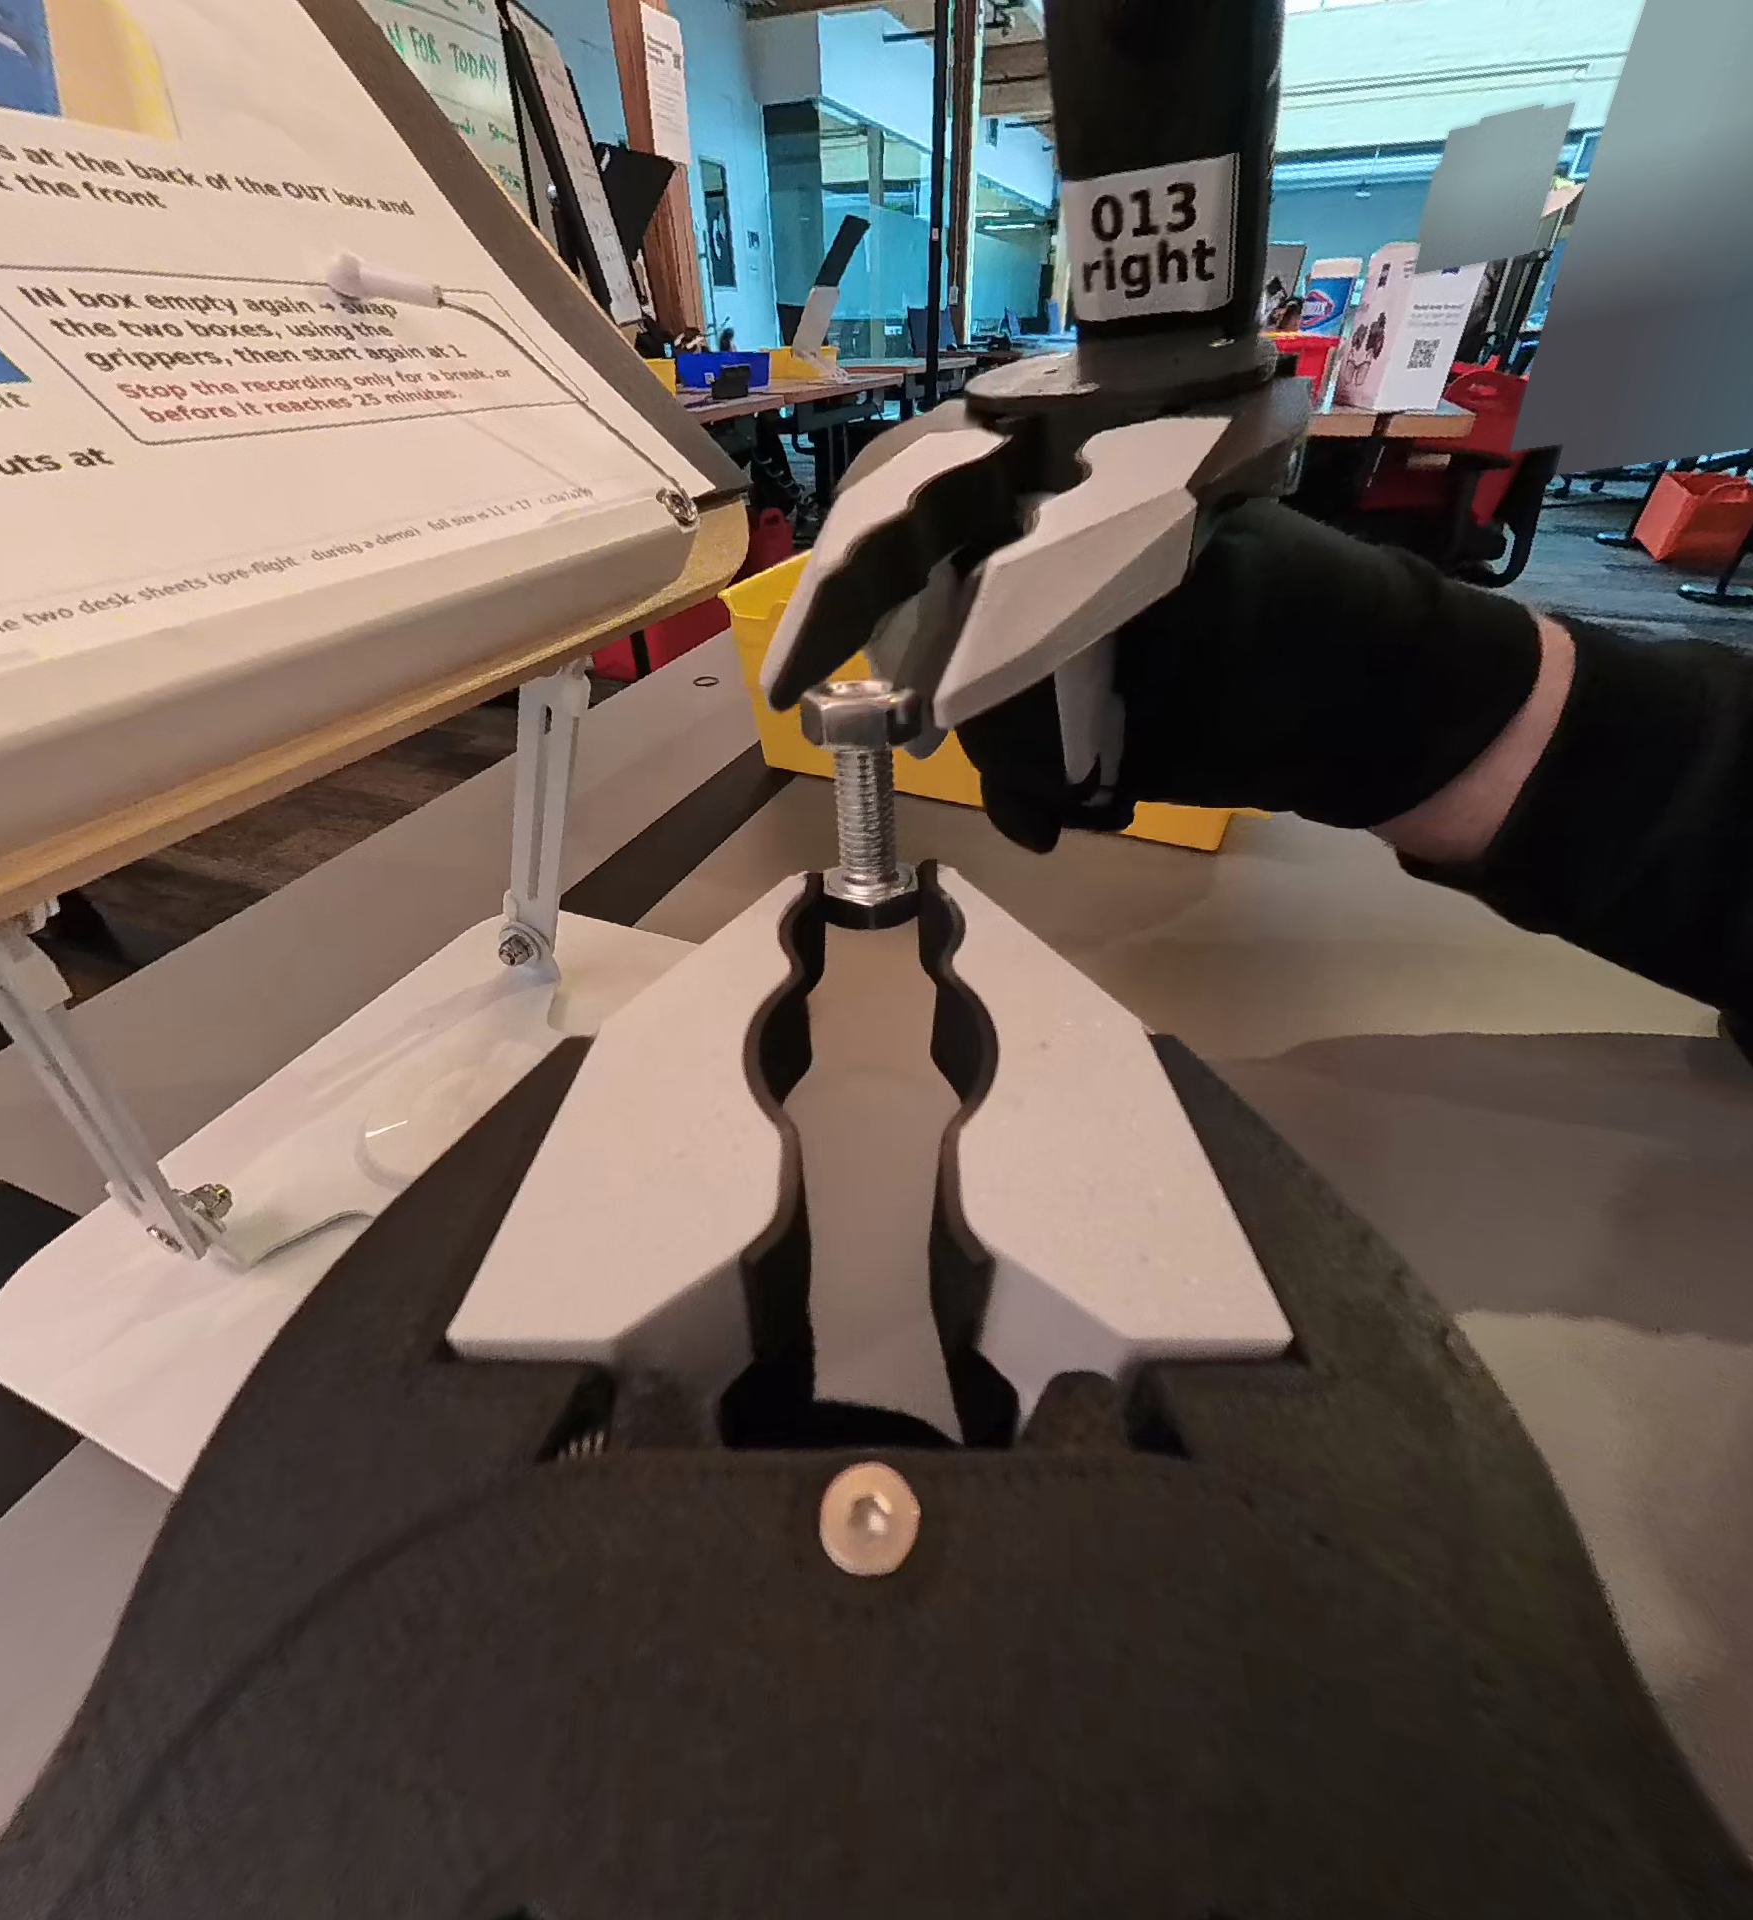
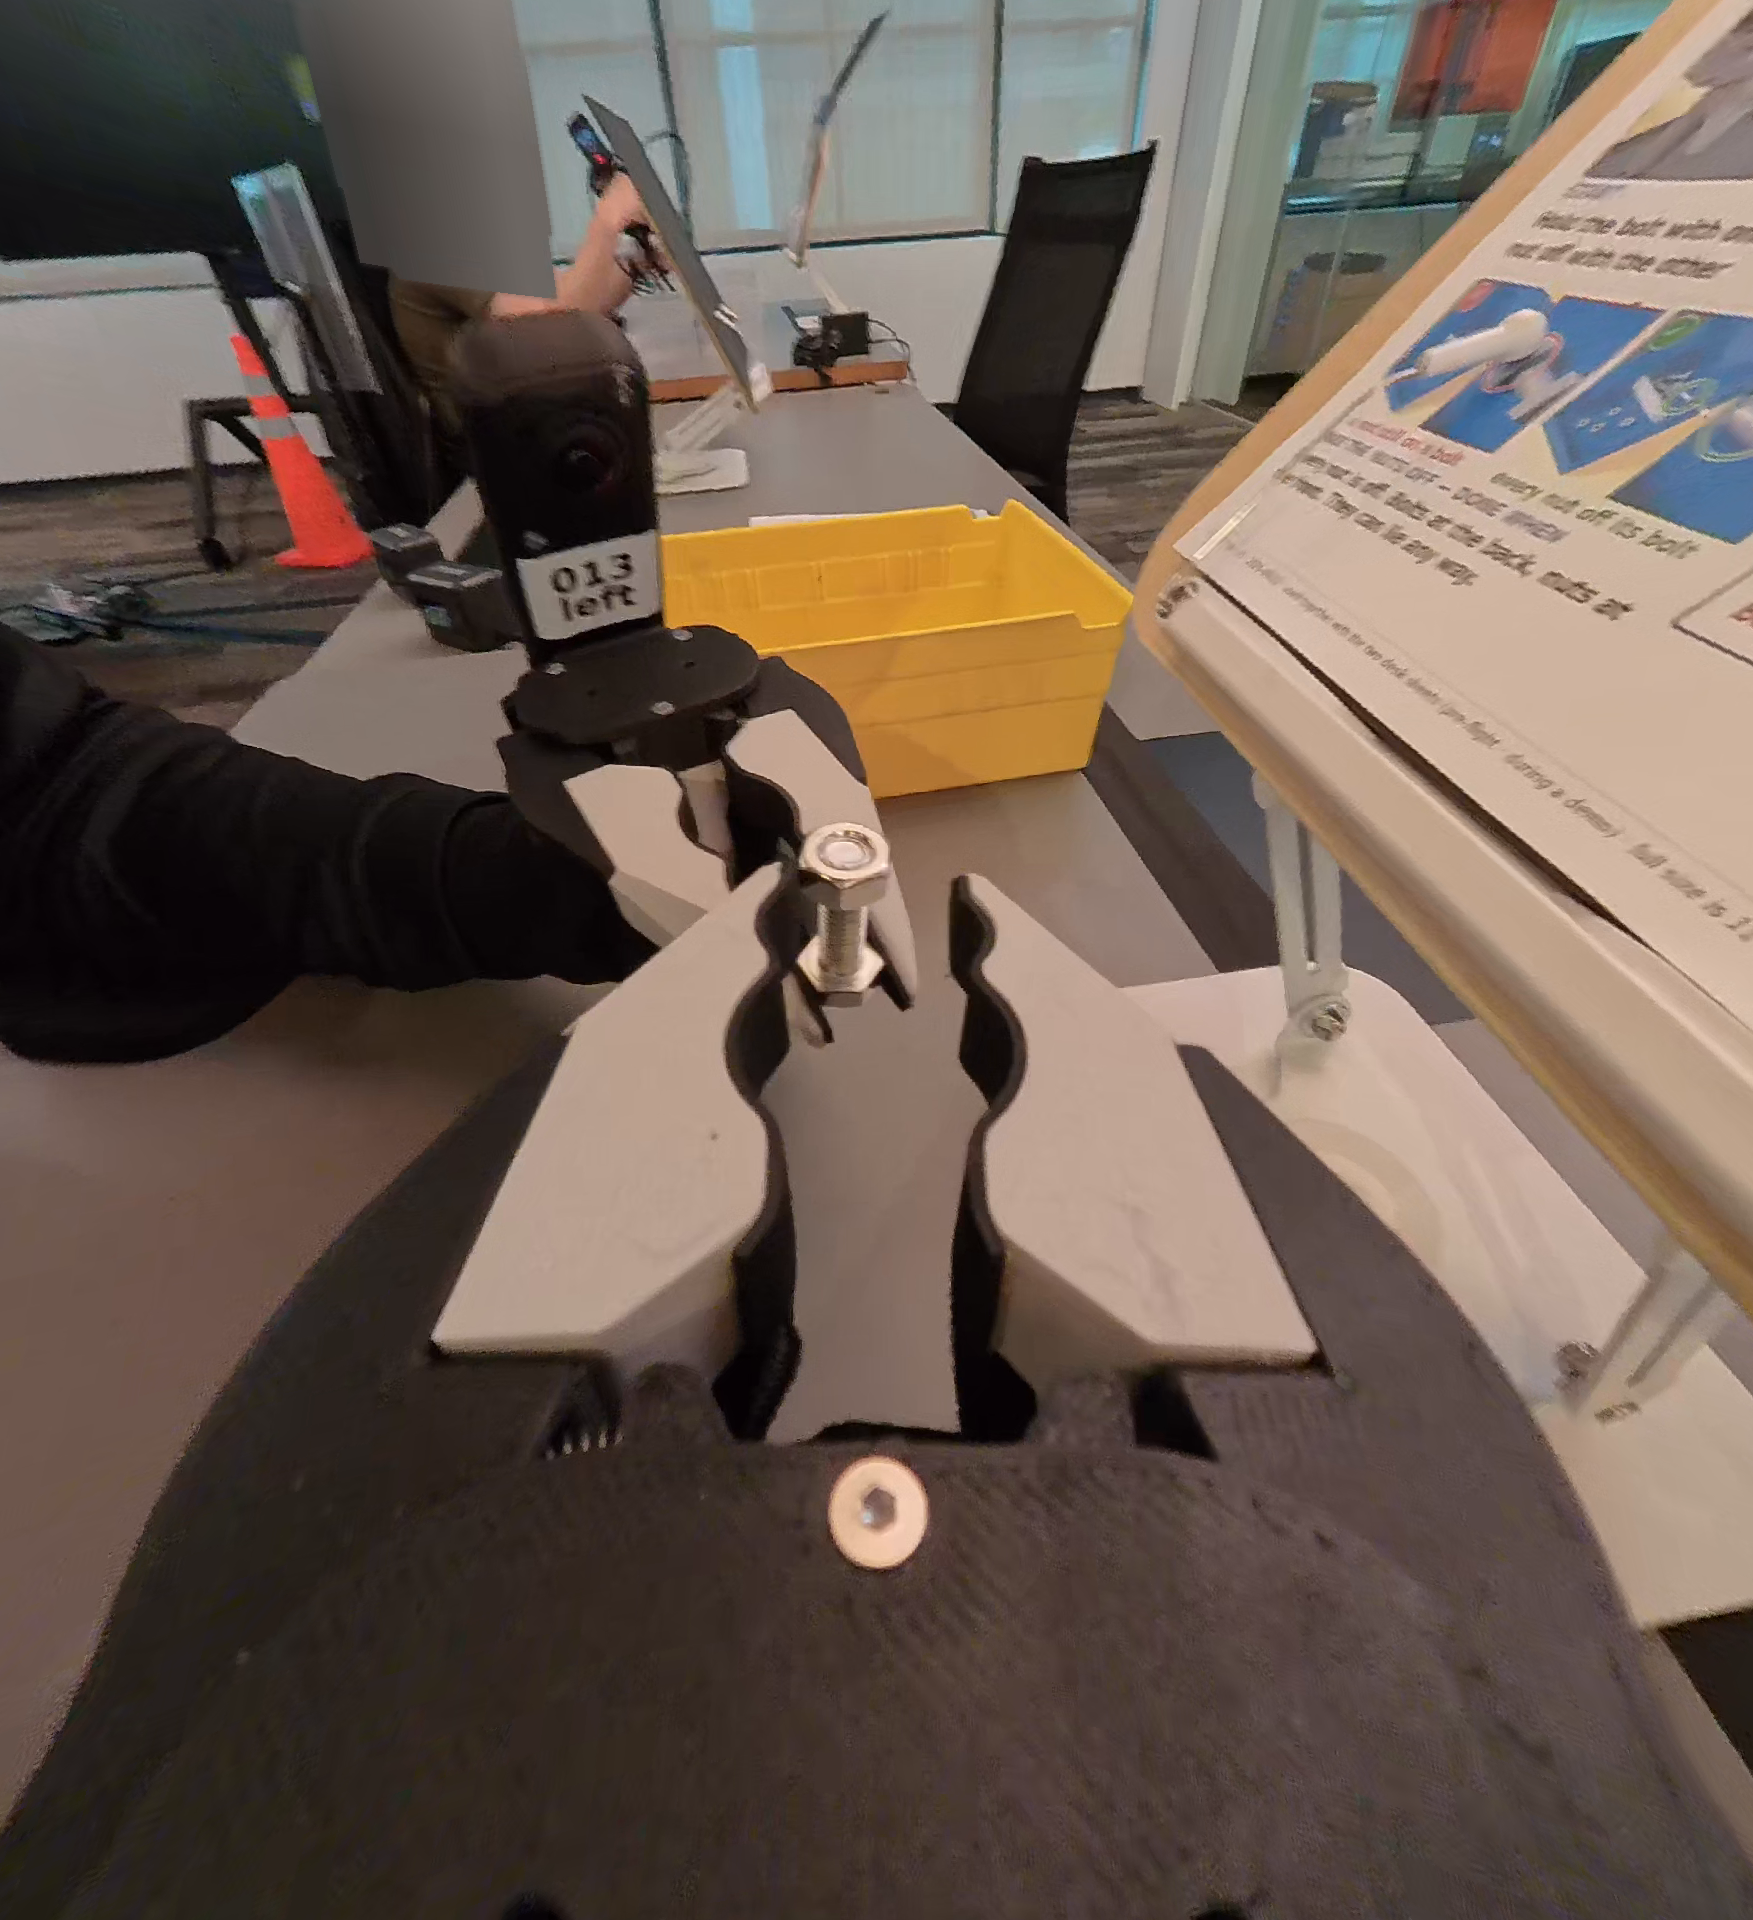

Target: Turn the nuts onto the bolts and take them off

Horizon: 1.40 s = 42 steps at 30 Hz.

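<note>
Your left gripper is clamped on the bolt, gripping it at the hex at its lower end, at frame centre in the left wrist view. The bolt stands upright out of the fingertips, threaded shank bare in the middle. A nut sits at the very top of the bolt, just above centre.

Your right gripper comes down from the upper centre of that view, jaws spread, tips on either side of the nut. The left tip looks like it touches the nut's edge; the right tip stands just beside it. Not clenched on anything.

From the right wrist view: the right gripper fingers are apart, bolt and nut sit in the gap near the left finger, at centre frame. Left gripper enters from the left, pinching the bolt's bottom.

Yellow bin sits behind on the grey table, centre-upper frame. Tilted instruction board on a white stand fills the upper right of the right wrist view, and the upper left in the left wrist view.
</note>
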Each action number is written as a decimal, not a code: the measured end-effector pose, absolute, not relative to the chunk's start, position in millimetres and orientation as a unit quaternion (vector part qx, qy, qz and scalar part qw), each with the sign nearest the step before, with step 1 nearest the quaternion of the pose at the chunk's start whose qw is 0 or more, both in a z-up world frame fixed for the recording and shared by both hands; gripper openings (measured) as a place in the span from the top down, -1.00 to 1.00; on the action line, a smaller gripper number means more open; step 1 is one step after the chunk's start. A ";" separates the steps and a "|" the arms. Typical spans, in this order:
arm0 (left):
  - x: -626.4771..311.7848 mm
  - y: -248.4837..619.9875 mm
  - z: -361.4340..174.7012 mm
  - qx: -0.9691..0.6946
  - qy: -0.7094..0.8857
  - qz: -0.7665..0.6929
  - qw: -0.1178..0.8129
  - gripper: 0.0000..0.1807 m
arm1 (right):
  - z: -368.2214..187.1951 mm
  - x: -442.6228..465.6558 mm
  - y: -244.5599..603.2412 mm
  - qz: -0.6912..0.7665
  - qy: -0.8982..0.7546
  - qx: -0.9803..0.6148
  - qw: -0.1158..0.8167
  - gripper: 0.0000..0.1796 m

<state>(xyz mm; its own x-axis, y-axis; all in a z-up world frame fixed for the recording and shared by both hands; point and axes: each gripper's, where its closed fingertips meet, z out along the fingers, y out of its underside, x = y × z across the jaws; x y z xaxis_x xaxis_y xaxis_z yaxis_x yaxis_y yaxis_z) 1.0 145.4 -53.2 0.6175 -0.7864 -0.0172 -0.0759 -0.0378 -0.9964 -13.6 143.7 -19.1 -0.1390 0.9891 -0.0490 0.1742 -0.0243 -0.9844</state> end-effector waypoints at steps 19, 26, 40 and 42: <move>-4.3 145.2 -46.5 -0.651 0.312 -0.307 0.620 0.82 | -14.5 0.9 164.5 0.513 -0.523 -0.530 0.427 0.67; 0.5 143.9 -49.5 -0.653 0.320 -0.302 0.616 0.82 | -15.9 -14.1 151.3 0.504 -0.545 -0.519 0.424 0.61; -0.9 143.2 -46.7 -0.648 0.317 -0.310 0.619 0.82 | -14.5 -5.7 165.1 0.511 -0.518 -0.533 0.432 0.74; -2.9 143.6 -44.6 -0.647 0.316 -0.305 0.624 0.82 | -12.6 0.3 167.3 0.522 -0.511 -0.529 0.432 0.69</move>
<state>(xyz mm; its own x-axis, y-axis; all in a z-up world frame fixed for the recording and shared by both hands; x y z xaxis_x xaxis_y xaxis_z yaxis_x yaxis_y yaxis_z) -2.9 143.6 -44.6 0.6148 -0.7887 -0.0002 -0.0290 -0.0224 -0.9993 0.3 167.3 -12.6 -0.0672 0.9917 -0.1100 0.0900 -0.1038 -0.9905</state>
